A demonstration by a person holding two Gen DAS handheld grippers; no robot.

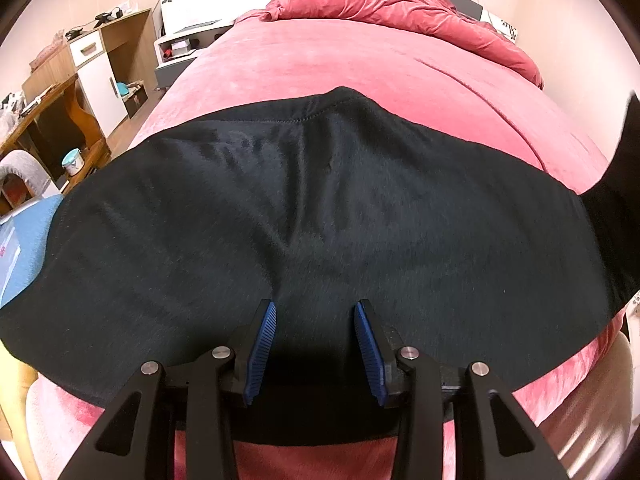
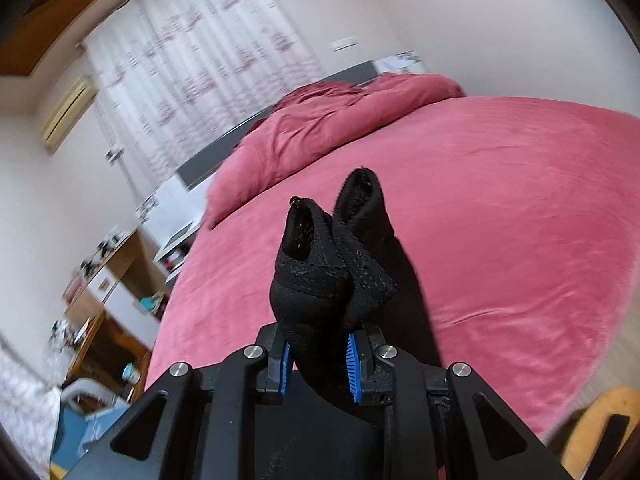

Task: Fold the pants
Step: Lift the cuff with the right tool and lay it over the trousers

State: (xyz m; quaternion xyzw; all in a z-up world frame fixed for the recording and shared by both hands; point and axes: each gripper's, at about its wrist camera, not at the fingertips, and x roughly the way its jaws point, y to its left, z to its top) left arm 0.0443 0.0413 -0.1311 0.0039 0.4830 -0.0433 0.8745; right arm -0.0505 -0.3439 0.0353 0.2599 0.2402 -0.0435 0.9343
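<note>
Black pants (image 1: 320,208) lie spread across the near part of the pink bed (image 1: 360,64). Right gripper (image 2: 318,354) clamps a bunched hem end (raised off the bed). Left gripper (image 1: 316,344) half open above the fabric, holding nothing.

Pants (image 1: 320,216) black, plain, stitched hem line at top edge. Bed (image 1: 360,68) cover pink-red, plain; crumpled quilt (image 1: 400,4) upper right same pink. Left gripper (image 1: 315,312) black, pads (image 1: 262,344) blue, ribbed. Curtain (image 2: 200,60) upper left white with faint reddish print. Cabinet (image 1: 96,68) at left wood-brown, white doors.
</note>
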